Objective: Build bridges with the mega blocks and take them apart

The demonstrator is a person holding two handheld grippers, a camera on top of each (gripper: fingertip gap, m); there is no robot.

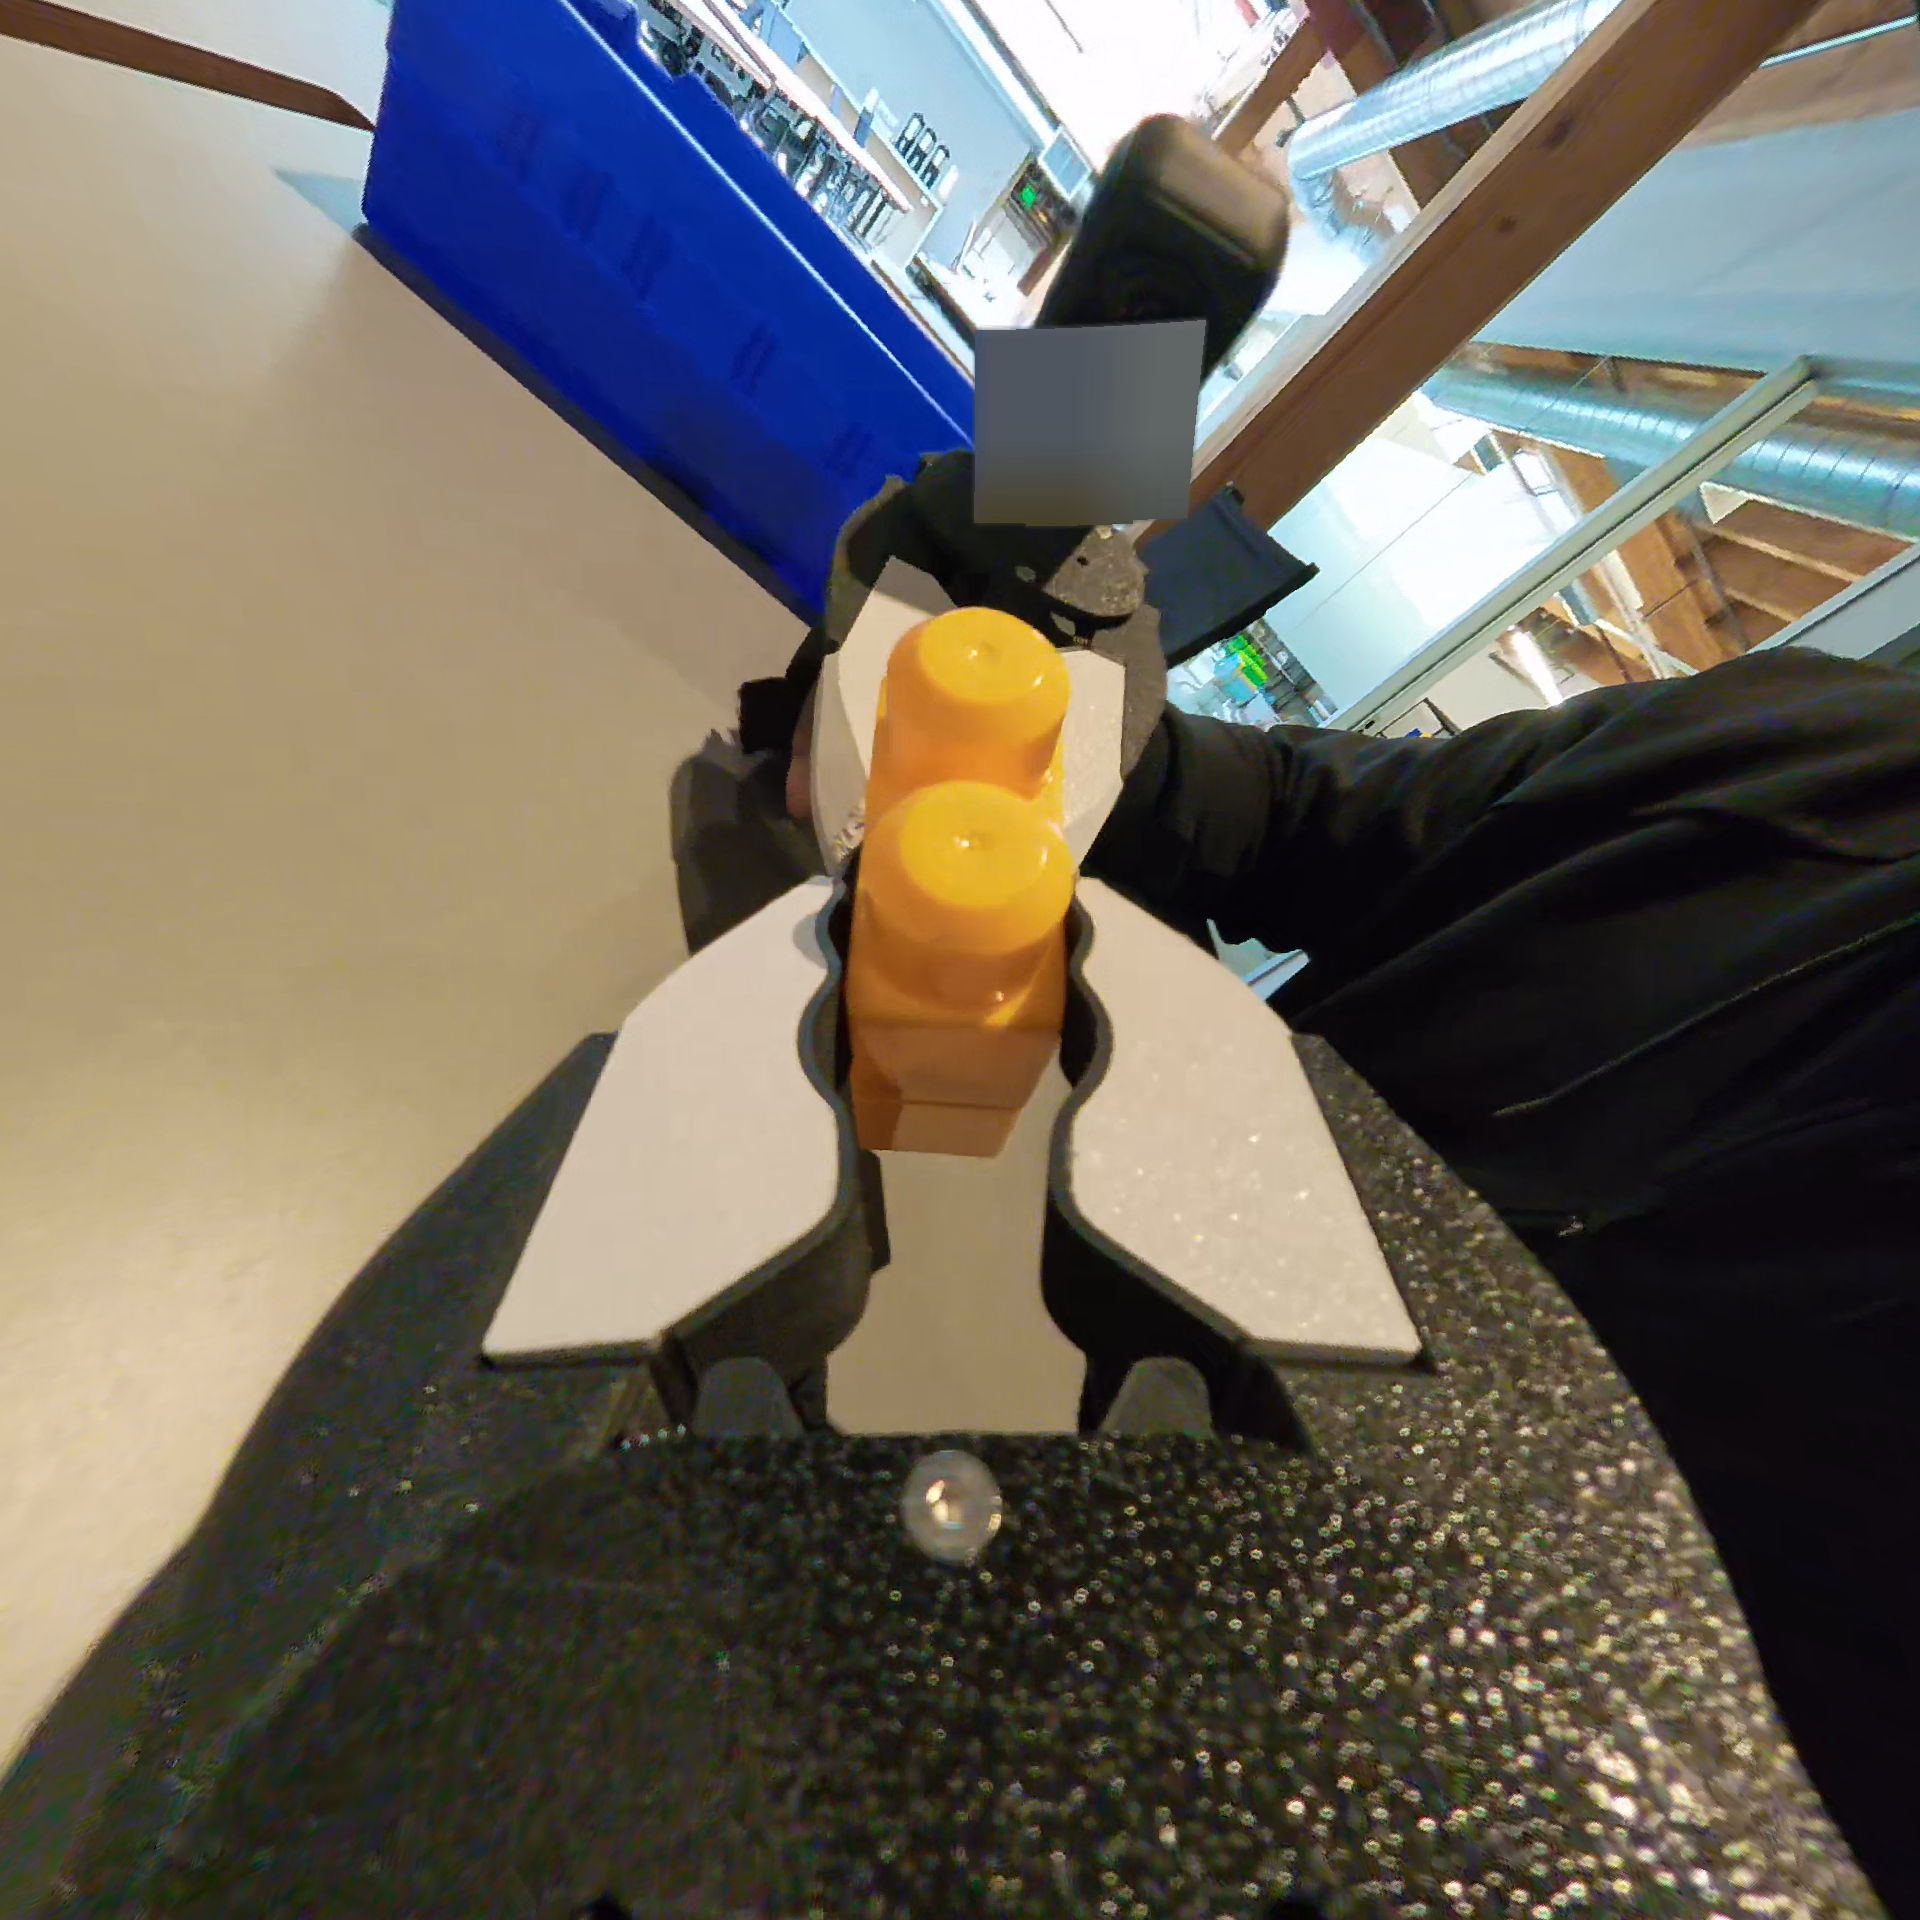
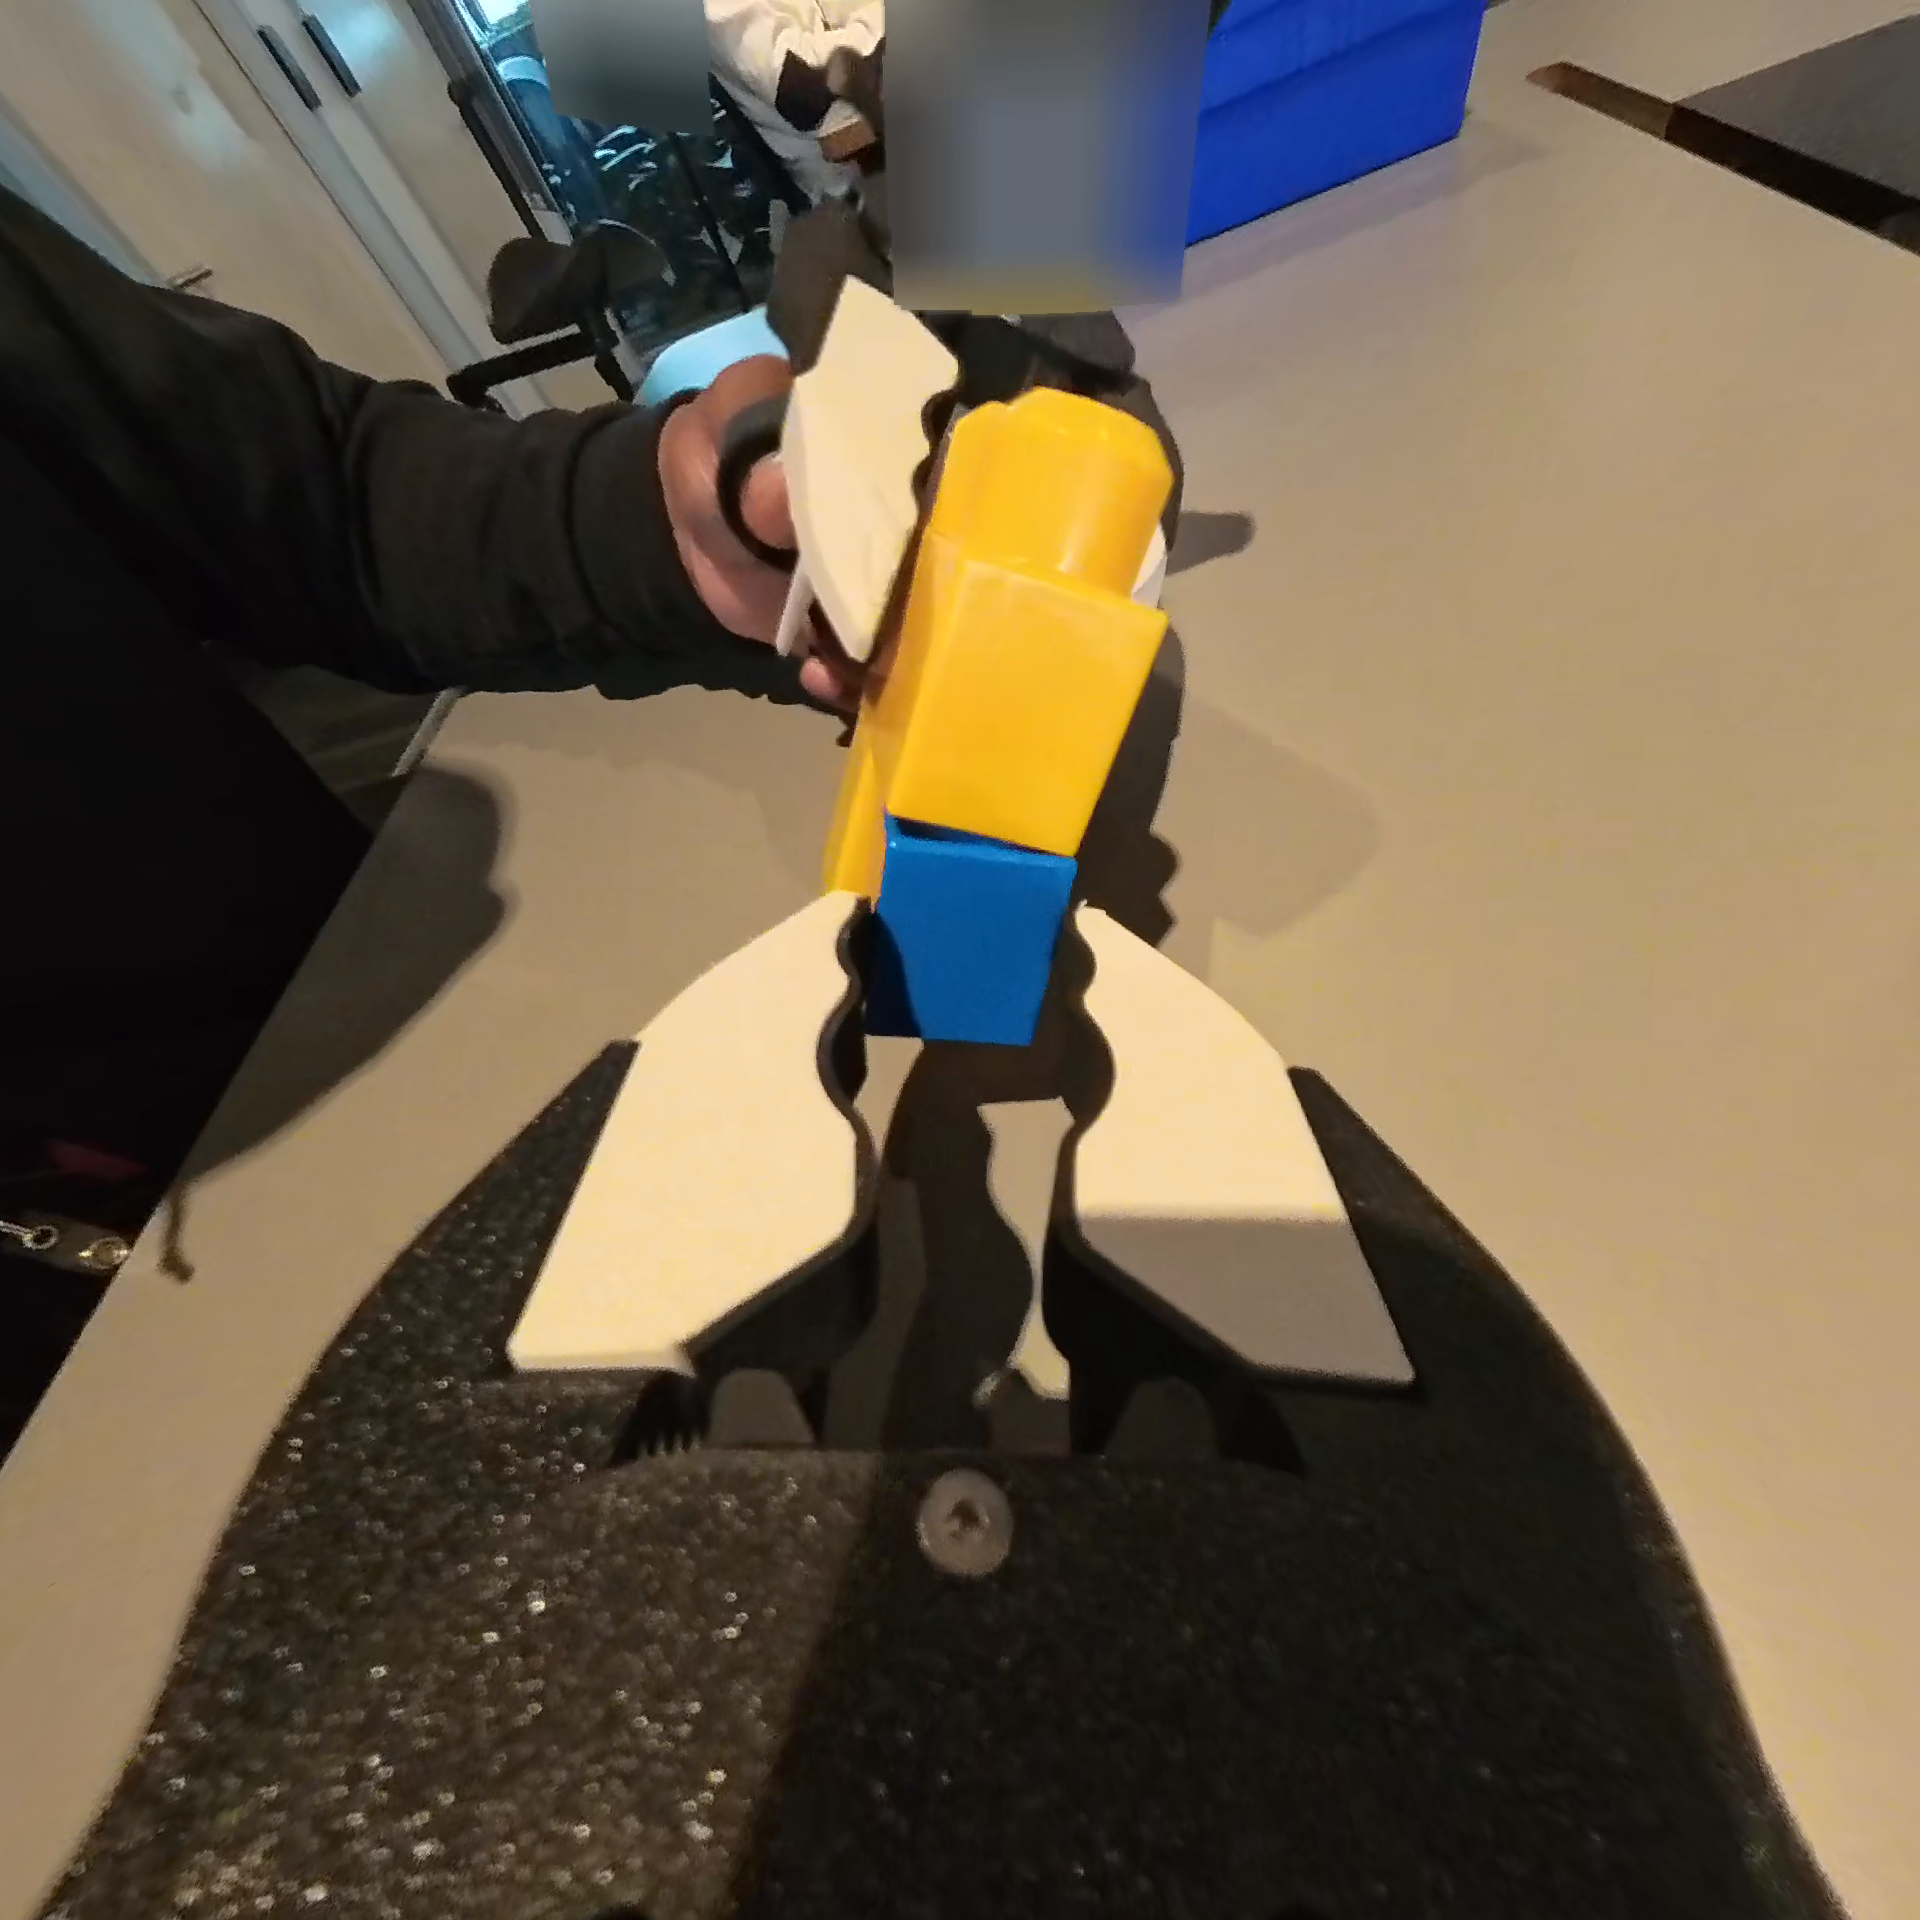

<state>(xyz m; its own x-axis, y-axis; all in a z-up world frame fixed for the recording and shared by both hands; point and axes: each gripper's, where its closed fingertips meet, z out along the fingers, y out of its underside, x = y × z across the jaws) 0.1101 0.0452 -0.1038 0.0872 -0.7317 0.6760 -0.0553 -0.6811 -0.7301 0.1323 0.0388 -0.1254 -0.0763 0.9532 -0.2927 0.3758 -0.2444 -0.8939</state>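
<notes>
In the left wrist view my left gripper (image 1: 956, 914) is shut on a yellow two-stud mega block (image 1: 961, 935) and holds it up off the table. The right gripper's white fingers (image 1: 847, 717) show just behind the block's far end. In the right wrist view my right gripper (image 2: 961, 925) is shut on a blue block (image 2: 966, 935) that is joined to the underside of the yellow block (image 2: 1018, 686). The left gripper's white finger (image 2: 862, 488) clamps the yellow block from the far side. The blue block is hidden in the left wrist view.
A beige table (image 2: 1507, 727) lies below both grippers, with its edge at the left (image 2: 416, 748). A large blue bin (image 1: 623, 260) stands at the back of the table and also shows in the right wrist view (image 2: 1340, 114). A person's black sleeves (image 2: 364, 520) reach in. Less than 4 cm separates the two grippers' tips.
</notes>
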